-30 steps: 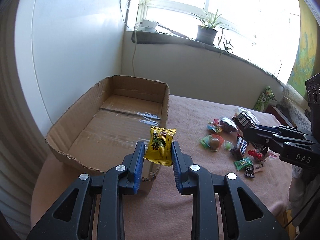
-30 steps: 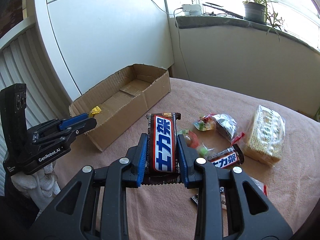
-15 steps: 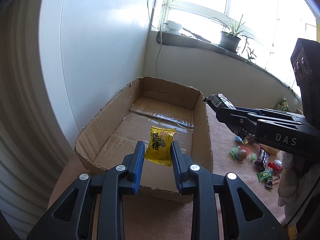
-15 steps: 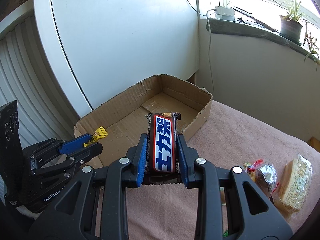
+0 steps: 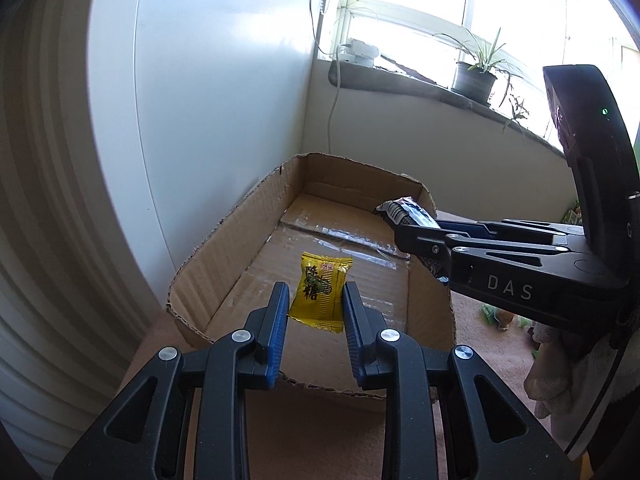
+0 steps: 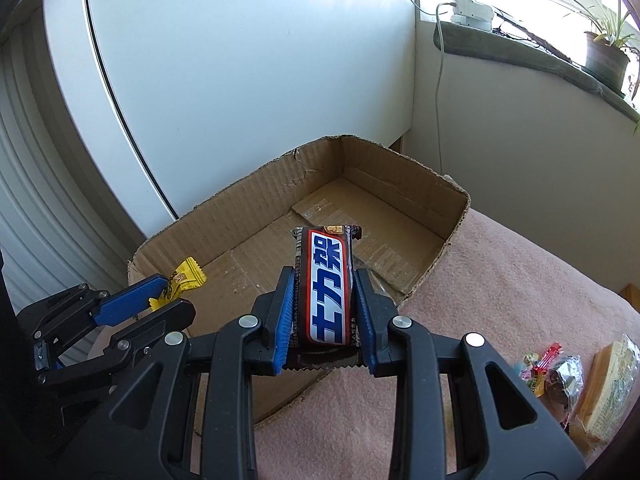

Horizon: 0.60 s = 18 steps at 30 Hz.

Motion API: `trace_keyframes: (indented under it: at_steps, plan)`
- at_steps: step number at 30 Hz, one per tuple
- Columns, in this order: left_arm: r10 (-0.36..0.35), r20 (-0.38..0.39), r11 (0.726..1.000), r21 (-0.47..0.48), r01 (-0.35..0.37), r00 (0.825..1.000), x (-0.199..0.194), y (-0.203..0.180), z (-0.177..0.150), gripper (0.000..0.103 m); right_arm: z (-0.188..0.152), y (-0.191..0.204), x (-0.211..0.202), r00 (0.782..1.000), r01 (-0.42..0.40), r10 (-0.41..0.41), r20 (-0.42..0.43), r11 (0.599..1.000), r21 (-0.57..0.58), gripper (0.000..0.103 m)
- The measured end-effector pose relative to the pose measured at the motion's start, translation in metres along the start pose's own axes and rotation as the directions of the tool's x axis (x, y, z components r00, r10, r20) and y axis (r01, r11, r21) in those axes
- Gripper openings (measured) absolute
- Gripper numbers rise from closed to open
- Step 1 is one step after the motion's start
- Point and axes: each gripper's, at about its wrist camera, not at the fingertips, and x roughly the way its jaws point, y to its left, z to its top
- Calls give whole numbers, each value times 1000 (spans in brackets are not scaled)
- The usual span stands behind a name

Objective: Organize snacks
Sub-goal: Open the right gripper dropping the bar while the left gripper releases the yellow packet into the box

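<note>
My left gripper (image 5: 314,304) is shut on a small yellow candy packet (image 5: 320,294) and holds it above the near end of an open cardboard box (image 5: 224,248). My right gripper (image 6: 323,288) is shut on a brown chocolate bar (image 6: 326,286) with a blue and white label, over the box's near side wall. In the left wrist view the right gripper (image 5: 404,220) comes in from the right with the chocolate bar (image 5: 406,212) over the box's right wall. The right wrist view shows the left gripper (image 6: 160,290) at the left with the yellow packet (image 6: 182,280). The box floor (image 6: 352,200) is bare.
The box stands on a pink cloth-covered table (image 6: 520,272) against a white wall. Loose snacks (image 6: 560,372) and a wafer pack (image 6: 612,380) lie at the right. A potted plant (image 5: 474,76) stands on the window sill behind.
Both grippers have swung left from the snack pile to the box, each keeping its snack. The right gripper has come in over the box's side wall.
</note>
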Motion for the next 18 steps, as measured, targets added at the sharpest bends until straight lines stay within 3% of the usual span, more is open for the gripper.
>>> trace_keyframes:
  at_steps: [4,6,9,18]
  plan:
    - [-1,-3,1000,15,1,1000,0,-3,-2,27,0,1,-2,1000,-2,3,11,1000,-8,30]
    - [3,-5,1000,16,-3,1000,0,-3,-2,33,-1,1,-6,1000,-1,1,17,1000,-8,31]
    - [8,0,1000,11,-8,1000,-2,-3,-2,43,0,-1,-12,1000,4,-3,31,1000,-5,44]
    - [-2,19,1000,-1,2,1000,-13,-6,-2,43,-5,-6,-29,999,6,-6,49,1000,1,45]
